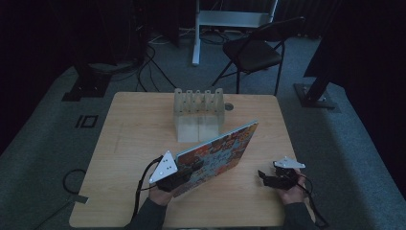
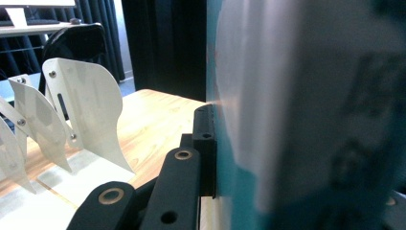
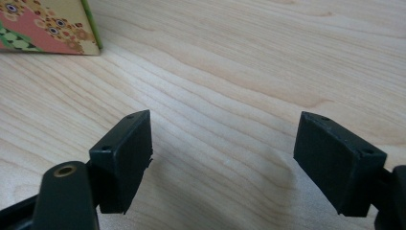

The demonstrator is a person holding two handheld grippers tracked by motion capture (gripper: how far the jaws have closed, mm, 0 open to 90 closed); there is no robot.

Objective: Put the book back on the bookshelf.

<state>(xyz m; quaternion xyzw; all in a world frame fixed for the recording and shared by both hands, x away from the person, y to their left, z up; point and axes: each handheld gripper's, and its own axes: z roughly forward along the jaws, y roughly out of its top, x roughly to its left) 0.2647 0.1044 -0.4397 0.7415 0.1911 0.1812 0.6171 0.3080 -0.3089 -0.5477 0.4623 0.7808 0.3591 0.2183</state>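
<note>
So left fingers [image 1: 184, 173] are clamped on the book's [image 1: 218, 148] near corner; rack [image 1: 199, 112] sits beyond them, right fingers [image 1: 263, 176] spread idle.

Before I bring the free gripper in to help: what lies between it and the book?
Only bare wooden table lies between the open right gripper and the book, as the right gripper view shows.

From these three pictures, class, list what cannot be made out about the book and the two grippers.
- Book cover: blurred in the left gripper view, too close to read.
- Left gripper's far finger: hidden behind the book.
- Right gripper: small and dim in the high view.
- Rack slots: too small in the high view.
</note>
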